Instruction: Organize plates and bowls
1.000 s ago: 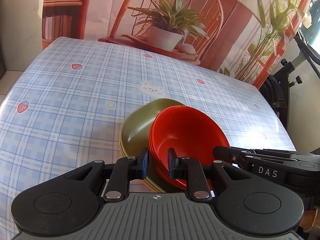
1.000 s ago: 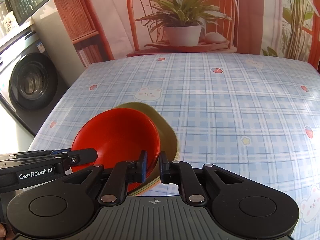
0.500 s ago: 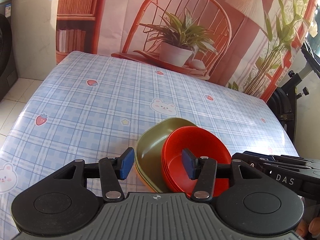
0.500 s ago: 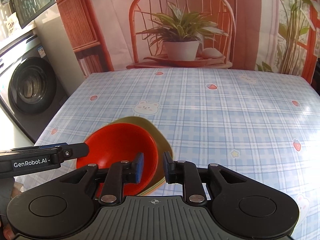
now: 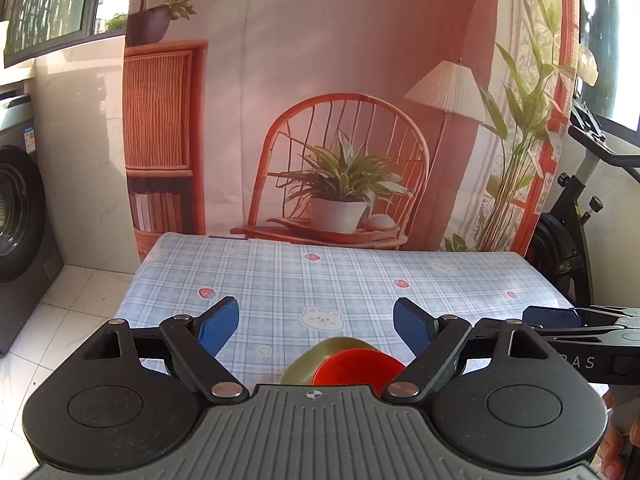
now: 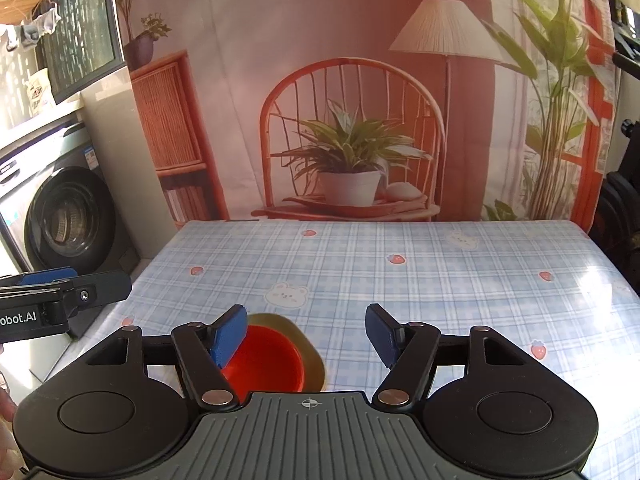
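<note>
Where both tongs were clamped on the bowl rims a second ago, they are now spread wide and drawn back and upward, so that far more of the room is seen. The left tongs (image 5: 316, 320) are held wide with nothing between the blue pads (image 5: 219, 323), and the right tongs (image 6: 306, 330) are likewise held wide and carry nothing. The red bowl (image 5: 356, 368) is left nested in the green bowl (image 5: 308, 366) on the tabletop (image 5: 340, 280), near its front edge, and the stack is not touched by either tool.

Much of the stack is hidden: in the left view its near part is cut off by the tool body, and in the right view the red bowl (image 6: 266, 364) is partly covered by the left pad, with only a rim of the green bowl (image 6: 310, 354) shown. How many dishes lie in the stack cannot be told.

A blue checked cloth with bears and strawberries is spread over the tabletop. Behind it a printed backdrop (image 6: 352, 120) with a chair, plant and lamp is hung. A washing machine (image 6: 68, 220) is seen at the left, and an exercise bike (image 5: 568, 240) at the right.
</note>
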`<state>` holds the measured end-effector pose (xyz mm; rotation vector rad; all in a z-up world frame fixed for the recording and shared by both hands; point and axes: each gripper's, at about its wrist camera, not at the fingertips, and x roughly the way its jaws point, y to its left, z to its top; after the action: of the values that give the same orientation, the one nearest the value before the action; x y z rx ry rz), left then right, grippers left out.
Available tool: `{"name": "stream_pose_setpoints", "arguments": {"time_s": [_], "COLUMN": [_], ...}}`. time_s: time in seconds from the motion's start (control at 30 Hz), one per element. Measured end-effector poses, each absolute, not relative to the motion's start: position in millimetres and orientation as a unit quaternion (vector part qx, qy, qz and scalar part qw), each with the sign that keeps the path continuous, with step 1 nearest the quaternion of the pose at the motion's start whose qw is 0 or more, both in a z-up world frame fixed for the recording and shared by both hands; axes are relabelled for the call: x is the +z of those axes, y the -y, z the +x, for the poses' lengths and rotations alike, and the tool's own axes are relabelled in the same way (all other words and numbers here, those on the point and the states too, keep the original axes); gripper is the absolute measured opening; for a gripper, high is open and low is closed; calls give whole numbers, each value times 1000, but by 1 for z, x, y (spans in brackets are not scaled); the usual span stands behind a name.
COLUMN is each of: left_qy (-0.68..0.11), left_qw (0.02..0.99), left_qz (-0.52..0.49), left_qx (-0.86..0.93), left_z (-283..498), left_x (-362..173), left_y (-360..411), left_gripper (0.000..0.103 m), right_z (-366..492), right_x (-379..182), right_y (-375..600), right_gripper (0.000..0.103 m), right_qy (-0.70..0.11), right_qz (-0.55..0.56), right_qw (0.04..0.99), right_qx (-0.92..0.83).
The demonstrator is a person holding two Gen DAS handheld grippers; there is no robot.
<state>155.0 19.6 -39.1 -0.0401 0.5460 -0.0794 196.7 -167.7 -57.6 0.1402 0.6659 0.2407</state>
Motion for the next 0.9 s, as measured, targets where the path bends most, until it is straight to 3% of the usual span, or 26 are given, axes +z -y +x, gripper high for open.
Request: {"name": "stream_pose_setpoints", "arguments": {"time_s": [0.13, 0.27, 0.9], "left_qy": [-234, -205, -131], "left_qw": [971, 978, 991], "left_qz": [-12, -11, 33], "left_qx": [-36, -45, 11], "left_z": [137, 118, 68], "left_x": [-5, 23, 81], "left_y": [-12, -1, 58], "left_gripper": [86, 91, 93], "right_z": [179, 158, 91], "right_x": [-28, 4, 63], "right_y": [175, 184, 255], "right_gripper": [90, 102, 103], "right_qy": [-303, -263, -187], "right_qz": [51, 36, 65], "right_qw": [946, 960, 978], "right_qx": [107, 86, 69]}}
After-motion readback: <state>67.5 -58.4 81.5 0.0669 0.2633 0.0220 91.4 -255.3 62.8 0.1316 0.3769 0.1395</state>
